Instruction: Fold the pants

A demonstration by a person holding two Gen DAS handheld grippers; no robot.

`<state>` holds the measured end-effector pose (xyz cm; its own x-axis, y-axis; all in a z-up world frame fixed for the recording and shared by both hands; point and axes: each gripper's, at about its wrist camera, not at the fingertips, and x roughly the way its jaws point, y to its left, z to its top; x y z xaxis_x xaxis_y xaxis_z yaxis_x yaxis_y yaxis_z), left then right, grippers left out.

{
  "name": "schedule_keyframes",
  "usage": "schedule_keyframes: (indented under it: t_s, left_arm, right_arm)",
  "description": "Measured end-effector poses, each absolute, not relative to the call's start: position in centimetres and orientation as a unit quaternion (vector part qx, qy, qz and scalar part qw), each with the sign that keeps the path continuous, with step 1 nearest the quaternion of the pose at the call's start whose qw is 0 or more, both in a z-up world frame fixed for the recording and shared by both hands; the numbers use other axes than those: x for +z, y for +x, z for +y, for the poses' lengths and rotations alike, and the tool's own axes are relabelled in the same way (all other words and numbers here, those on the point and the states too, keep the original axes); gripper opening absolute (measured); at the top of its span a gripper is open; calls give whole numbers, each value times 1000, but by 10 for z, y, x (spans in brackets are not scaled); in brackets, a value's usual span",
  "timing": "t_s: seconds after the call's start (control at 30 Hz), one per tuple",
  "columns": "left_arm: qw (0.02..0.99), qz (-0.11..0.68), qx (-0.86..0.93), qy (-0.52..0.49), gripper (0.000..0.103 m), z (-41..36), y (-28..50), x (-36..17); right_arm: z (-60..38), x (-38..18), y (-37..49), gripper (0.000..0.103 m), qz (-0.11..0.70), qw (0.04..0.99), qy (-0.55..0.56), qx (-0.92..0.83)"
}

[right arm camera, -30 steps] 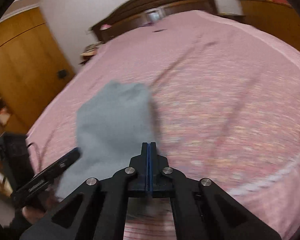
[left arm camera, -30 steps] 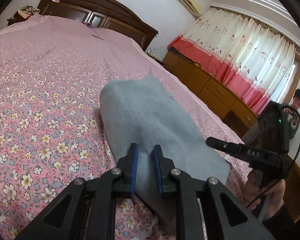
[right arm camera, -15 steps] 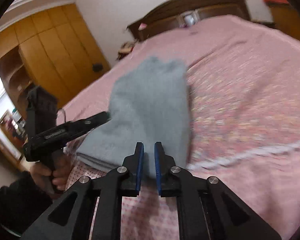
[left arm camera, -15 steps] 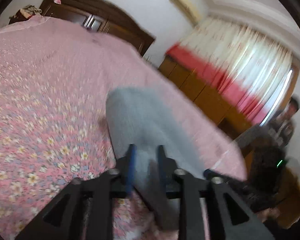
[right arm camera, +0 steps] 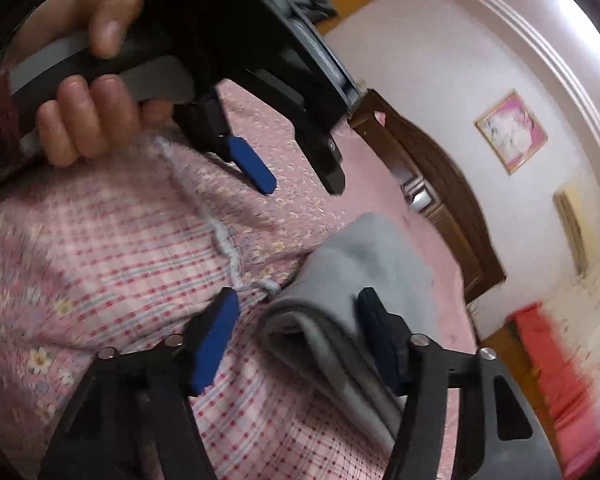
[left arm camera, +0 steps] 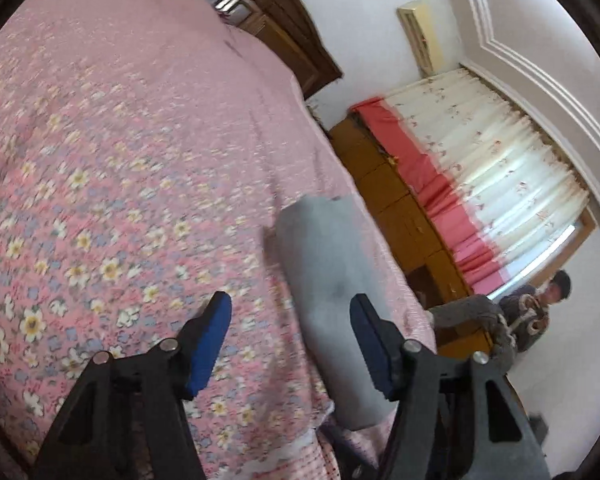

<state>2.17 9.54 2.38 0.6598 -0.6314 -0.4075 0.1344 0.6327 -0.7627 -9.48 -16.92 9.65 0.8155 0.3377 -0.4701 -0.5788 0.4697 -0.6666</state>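
In the left wrist view, your left gripper (left arm camera: 290, 320) stands wide open with nothing between its blue pads; the folded grey pants (left arm camera: 328, 280) lie on the floral bedspread (left arm camera: 100, 160) just ahead of it, offset toward the right finger. From the gripper the bundle runs along a line from about 5 o'clock to 12 o'clock, its near end at the bed's lower edge and its far rounded end pointing up the bed toward the wooden headboard (left arm camera: 284, 40). The long axis is therefore roughly in line with your fingers, not across them. In the right wrist view, your right gripper (right arm camera: 296, 336) is likewise spread wide and holds nothing; the pants (right arm camera: 360, 280) show their stacked layered edge directly between and just beyond the fingers, extending away toward 1 o'clock. The left gripper (right arm camera: 296, 180) appears at 11 o'clock, apart from the cloth, with your hand (right arm camera: 84, 120) on its handle. Judged from both views, the right gripper is nearer the stacked edge and the fold looks complete or nearly so. Should a further fold be wanted, approach the near end from the right tool and carry it along the long axis toward the headboard.
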Motion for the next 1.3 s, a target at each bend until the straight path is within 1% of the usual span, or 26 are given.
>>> schedule_keyframes:
  t_s: [0.1,0.13,0.17,0.27,0.33,0.37,0.4,0.47,0.5,0.53,0.57,0.6,0.7,0.8,0.9,0.97,1.0,1.03,1.07,1.1,1.27,1.3]
  left_arm:
    - [836,336,-236,-363,64,97,26,31]
    - [828,336,-245,-377,64,95,29,31]
    - [819,340,-254,-387,64,92,32,29]
    - [809,356,-257,-390,64,76,48,26]
    - [814,366,-242,-381,64,65,61,24]
    - [807,369,-241,-394,63,61,71,21]
    - [799,371,-245,-406,60,58,78,19]
    - [793,376,-240,-415,50,55,93,16]
    - [792,377,-233,-420,32,56,101,14]
    - [788,382,-224,-427,21,58,108,12]
    - [780,387,-222,-439,20,61,115,11]
    - [776,386,-221,-447,17,63,118,13]
    - [790,357,-216,-449,15,71,140,47]
    - [815,341,-193,-426,14,60,174,104]
    - [859,342,-175,-337,14,7,225,176]
    - [871,357,-178,-287,14,-45,256,200]
    - [872,367,-183,-266,12,-70,267,205]
    - [872,379,-193,-241,7,-102,283,206]
    - [869,394,-206,-219,6,-140,301,202]
    - [864,406,-215,-208,0,-164,312,196]
    - [819,494,-253,-141,0,-329,370,122]
    - [809,510,-260,-135,0,-348,373,110]
  right_arm:
    - [-189,113,-87,53,156,861,-396,280]
    - [-196,114,-85,41,160,864,-383,286]
    - [-204,111,-78,23,166,866,-377,284]
    - [-216,112,-80,23,165,869,-366,289]
    - [-212,107,-85,23,151,868,-381,281]
    - [-209,104,-84,23,142,866,-393,275]
    - [-209,102,-86,22,136,865,-401,270]
    - [-204,103,-96,22,132,865,-403,268]
    - [-202,104,-91,22,131,867,-400,268]
    - [-203,109,-89,21,130,871,-392,267]
    - [-203,115,-83,21,130,876,-379,267]
    - [-202,122,-76,21,133,884,-357,270]
    - [-209,151,-52,20,135,905,-272,297]
    - [-229,191,-15,20,142,929,-113,324]
    - [-266,218,31,20,147,938,34,313]
    - [-310,220,62,21,166,930,153,289]
    - [-330,216,72,21,175,924,196,277]
    - [-350,211,81,21,185,921,228,257]
    - [-372,204,89,21,199,920,250,226]
    - [-396,193,96,21,219,920,267,187]
    - [-511,134,100,21,324,872,364,50]
    - [-531,122,98,21,340,858,383,37]
